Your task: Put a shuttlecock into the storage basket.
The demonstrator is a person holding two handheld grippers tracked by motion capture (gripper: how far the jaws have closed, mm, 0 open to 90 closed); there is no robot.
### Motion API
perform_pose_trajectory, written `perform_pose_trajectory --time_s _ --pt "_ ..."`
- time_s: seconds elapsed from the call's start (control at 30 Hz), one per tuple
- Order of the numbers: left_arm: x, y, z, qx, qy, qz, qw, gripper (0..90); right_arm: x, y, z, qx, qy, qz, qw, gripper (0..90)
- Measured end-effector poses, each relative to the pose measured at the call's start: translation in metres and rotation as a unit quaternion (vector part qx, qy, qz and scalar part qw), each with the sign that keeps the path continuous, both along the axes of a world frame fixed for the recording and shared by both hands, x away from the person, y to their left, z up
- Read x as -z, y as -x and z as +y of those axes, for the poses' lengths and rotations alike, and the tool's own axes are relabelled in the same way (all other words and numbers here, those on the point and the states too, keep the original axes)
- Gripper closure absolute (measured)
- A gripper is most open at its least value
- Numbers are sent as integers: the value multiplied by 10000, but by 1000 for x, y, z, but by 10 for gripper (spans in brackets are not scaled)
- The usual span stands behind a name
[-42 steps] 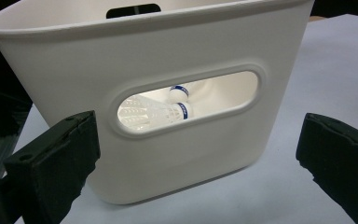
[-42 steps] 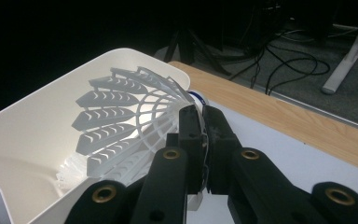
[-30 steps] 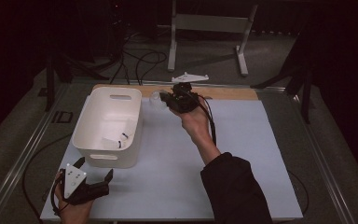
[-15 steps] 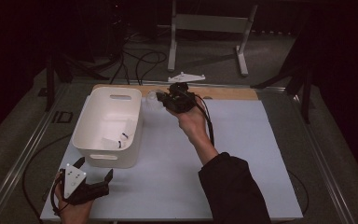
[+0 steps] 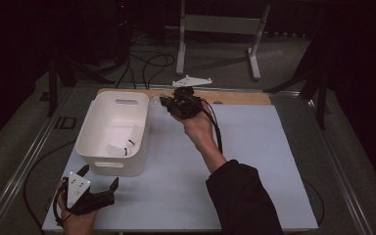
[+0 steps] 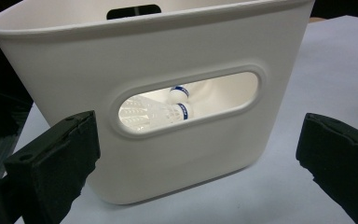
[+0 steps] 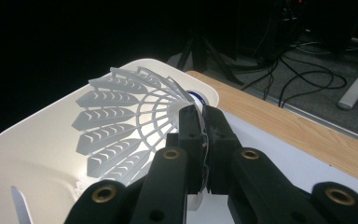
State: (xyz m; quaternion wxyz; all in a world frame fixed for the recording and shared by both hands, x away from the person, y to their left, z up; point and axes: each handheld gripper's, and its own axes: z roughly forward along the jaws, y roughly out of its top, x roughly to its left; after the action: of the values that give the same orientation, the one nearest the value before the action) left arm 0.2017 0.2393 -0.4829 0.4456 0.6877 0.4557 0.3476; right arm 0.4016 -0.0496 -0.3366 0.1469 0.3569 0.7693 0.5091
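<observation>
Right gripper view: right gripper clamps shuttlecock, skirt fanned twd white bin, just beside its far-right corner. Left gripper wide, empty, at bin's near side.

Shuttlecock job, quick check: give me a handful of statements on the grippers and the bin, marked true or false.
1. The right gripper is shut on a shuttlecock. True.
2. The left gripper is clamped on the bin's handle slot. False: its jaws stand wide apart in front of the white bin, touching nothing.
3. The bin is empty. False: shuttlecocks in the bin show through the slot.
4. The bin stands upright on the table. True.
5. The held shuttlecock is already lying in the bin. False: it is held up beside the bin's far right corner.
</observation>
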Motion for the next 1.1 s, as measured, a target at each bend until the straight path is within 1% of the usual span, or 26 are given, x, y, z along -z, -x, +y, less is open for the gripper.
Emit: perform_pose_trajectory --time_s 0.33,0.53,0.73,1.0,1.1 --pt "0 0 0 1 -2 1 10000 0 -2 2 7 -109 -7 -37 9999 875" --pt "0 0 0 -1 -1 2 10000 0 -1 2 10 -131 -37 -17 9999 875" --pt "0 0 0 -4 1 -1 10000 0 0 3 16 -175 13 -35 9998 875" --pt "0 0 0 -5 3 1 10000 1 -2 4 21 -218 6 -69 9997 875" --pt "0 0 0 4 -1 -1 10000 1 -1 5 24 -241 61 -99 9996 875"
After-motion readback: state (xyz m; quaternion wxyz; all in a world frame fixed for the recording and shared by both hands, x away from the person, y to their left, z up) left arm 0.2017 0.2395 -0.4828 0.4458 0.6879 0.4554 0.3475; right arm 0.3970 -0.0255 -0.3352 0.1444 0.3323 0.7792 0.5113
